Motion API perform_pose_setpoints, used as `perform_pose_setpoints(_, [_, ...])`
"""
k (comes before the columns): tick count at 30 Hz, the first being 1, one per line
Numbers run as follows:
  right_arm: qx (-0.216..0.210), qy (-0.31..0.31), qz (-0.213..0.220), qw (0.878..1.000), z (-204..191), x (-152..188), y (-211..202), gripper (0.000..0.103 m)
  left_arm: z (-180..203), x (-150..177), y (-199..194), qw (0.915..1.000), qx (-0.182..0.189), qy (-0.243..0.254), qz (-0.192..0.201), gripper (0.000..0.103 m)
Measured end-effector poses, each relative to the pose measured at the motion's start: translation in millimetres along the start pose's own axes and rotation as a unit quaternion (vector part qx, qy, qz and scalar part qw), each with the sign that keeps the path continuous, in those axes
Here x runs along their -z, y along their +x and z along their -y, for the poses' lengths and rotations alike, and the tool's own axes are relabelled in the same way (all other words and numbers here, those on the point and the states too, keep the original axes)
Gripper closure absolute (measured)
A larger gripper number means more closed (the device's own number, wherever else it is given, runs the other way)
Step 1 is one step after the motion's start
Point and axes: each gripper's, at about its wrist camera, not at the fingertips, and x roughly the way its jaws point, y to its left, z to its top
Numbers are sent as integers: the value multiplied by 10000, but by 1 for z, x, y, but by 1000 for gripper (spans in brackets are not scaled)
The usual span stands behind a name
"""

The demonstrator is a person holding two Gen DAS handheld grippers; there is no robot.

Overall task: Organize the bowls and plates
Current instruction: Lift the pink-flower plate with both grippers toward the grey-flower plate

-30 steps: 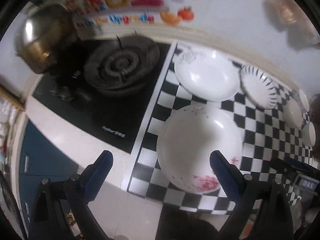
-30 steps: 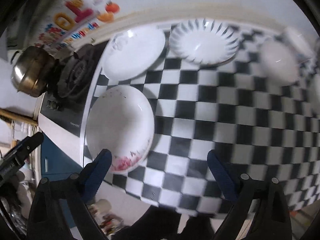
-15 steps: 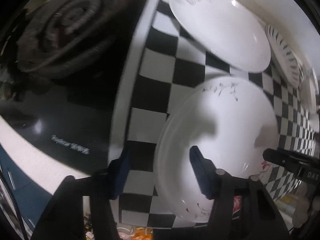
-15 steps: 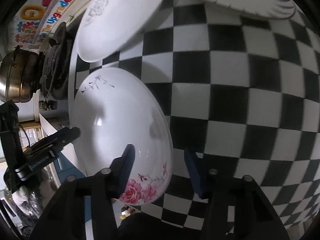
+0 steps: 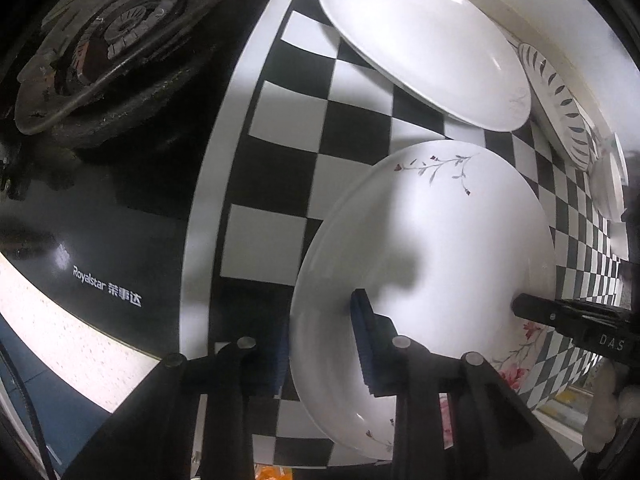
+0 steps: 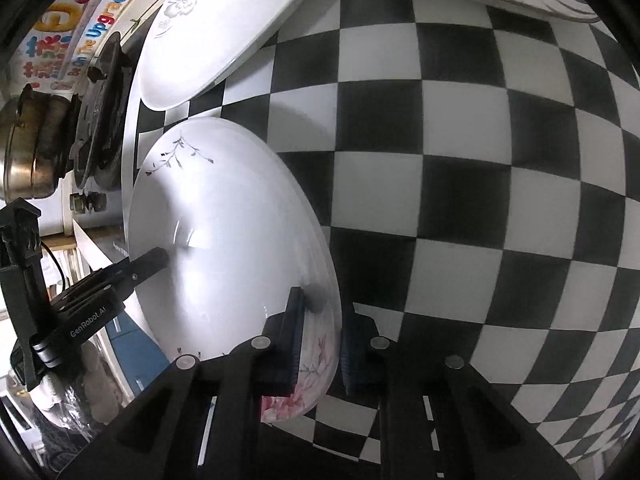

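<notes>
The checkered mat point(image 6: 460, 152) carries the big floral plate point(image 5: 440, 248) beside the stove point(image 5: 108, 52). The plate seems stiff, glazed, slippery and breakable, so opposite rims are the best hold. The left gripper point(image 5: 320, 344) and right gripper point(image 6: 320, 340) each clamp its rim.

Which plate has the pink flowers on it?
The big white plate pinched by both grippers. The plate behind it has only grey flowers, and the far one has dark leaf stripes.

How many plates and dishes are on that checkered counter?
At least 4: the pink-flower plate gripped at its rim by both tongs, a grey-flower plate behind it, a leaf-rimmed dish, and a partly hidden white dish. More may be hidden.
</notes>
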Motion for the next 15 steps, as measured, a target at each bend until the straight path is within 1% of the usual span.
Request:
perform_pose_setpoints(5, [-45,-23,136,9999,7,2,-17,86,25,10,-22,9999,10,77,145,77])
perform_pose_setpoints(9, [-102,29,337,9994,19,6,-40,86,55,10,-36,9994,54,231,237,77])
perform_pose_setpoints(11, [-119,74,440,9989,28,10,-51,86,61,6,-37,9991,72,320,256,77])
perform_pose_setpoints(12, [-123,114,501,9986,34,13,-58,86,71,7,-38,9988,83,387,275,77])
perform_pose_setpoints(15, [-146,252,600,9978,50,20,-71,86,85,10,-34,9980,145,540,281,77])
